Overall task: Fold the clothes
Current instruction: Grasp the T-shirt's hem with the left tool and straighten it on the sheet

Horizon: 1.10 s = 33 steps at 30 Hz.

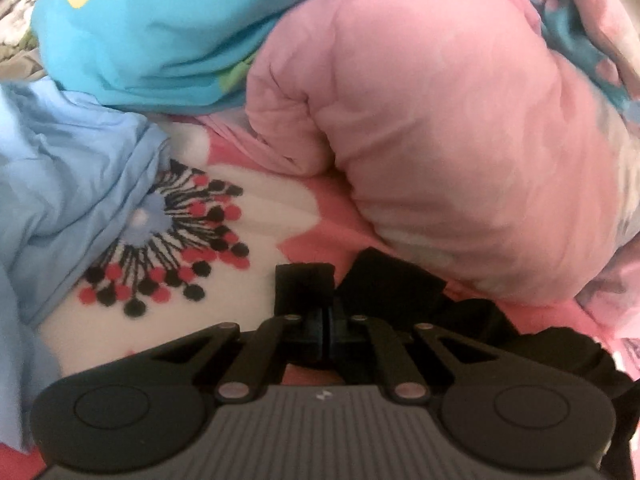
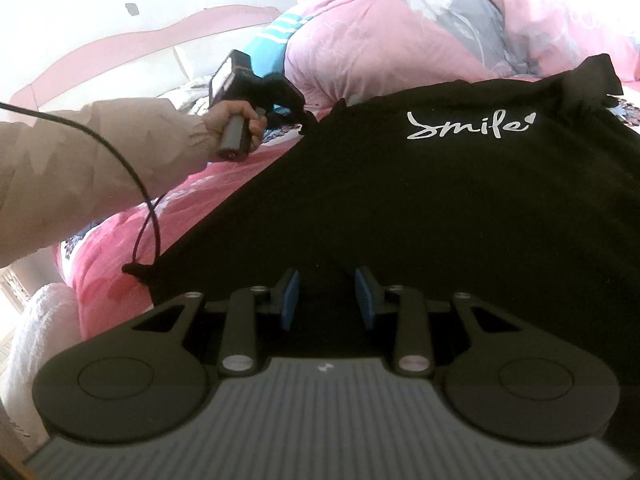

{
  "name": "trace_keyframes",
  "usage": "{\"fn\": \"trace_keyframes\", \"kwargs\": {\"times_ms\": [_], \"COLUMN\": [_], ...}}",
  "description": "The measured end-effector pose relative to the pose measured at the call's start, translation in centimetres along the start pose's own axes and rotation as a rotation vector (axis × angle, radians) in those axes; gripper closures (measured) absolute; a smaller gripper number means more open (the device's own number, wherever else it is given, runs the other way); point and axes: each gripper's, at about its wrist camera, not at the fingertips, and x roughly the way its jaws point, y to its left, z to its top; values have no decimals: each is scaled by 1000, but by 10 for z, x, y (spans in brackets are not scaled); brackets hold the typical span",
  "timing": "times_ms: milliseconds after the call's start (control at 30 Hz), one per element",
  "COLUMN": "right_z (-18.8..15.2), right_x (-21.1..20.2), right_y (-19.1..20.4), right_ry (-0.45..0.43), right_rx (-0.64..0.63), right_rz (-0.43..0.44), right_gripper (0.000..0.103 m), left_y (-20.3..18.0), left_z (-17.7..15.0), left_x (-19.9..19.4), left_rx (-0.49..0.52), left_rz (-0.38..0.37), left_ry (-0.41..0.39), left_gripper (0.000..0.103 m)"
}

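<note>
A black shirt (image 2: 460,208) with white "Smile" lettering lies spread on the pink floral bedsheet (image 2: 192,196). In the left wrist view, my left gripper (image 1: 326,300) is shut, and a fold of the black shirt (image 1: 394,286) runs from its fingertips off to the right. The right wrist view shows the left gripper (image 2: 298,110) in a person's hand (image 2: 228,118) at the shirt's far left corner. My right gripper (image 2: 328,300) hovers over the shirt's near edge. Its blue pads (image 2: 290,300) stand apart and only dark cloth shows between them.
A bulky pink quilt (image 1: 460,140) and a turquoise cover (image 1: 160,40) are piled just beyond the left gripper. A light blue garment (image 1: 68,184) lies to its left. A black cable (image 2: 136,184) hangs under the beige sleeve (image 2: 92,164). A pink headboard (image 2: 140,44) stands at the back.
</note>
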Motion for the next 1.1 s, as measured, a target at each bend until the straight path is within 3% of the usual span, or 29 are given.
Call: {"fn": "trace_keyframes", "kwargs": {"times_ms": [100,200,233,300,467,633,767,900,1033,1100], "right_z": [0,1,1,1,0,0,-2,-3,-4,-5], "right_x": [0,0,0,0,0,0,-1,-3,-4,-4], "right_y": [-2,-4,-4,-5,-3,-3,-2,-3,-4,-3], "right_ry": [2,4,4,4,1,-6,-16,-25,-33,-37], "right_rx": [4,11,16,19,6,0,-9,-9,2,0], "right_rz": [4,11,13,15,9,5,-1,2,2,-5], "right_gripper": [73,73,73,73,73,73,73,73,73,73], "left_y": [2,5,6,8,19,17,6,-1,-9,-8], "left_z": [2,4,4,4,2,-21,-75,-142,-201,-217], "left_x": [-1,-14,-19,-37,-109,-185,-235,-262,-278,-289], "left_rx": [1,-32,-43,-58,-57,24,139,227,373,398], "left_rz": [-8,-22,-27,-5,-21,-80,-149,-209,-135,-128], "left_ry": [11,26,31,14,-30,30,120,156,136,87], "left_gripper": [98,90,83,50,49,49,49,49,49,48]}}
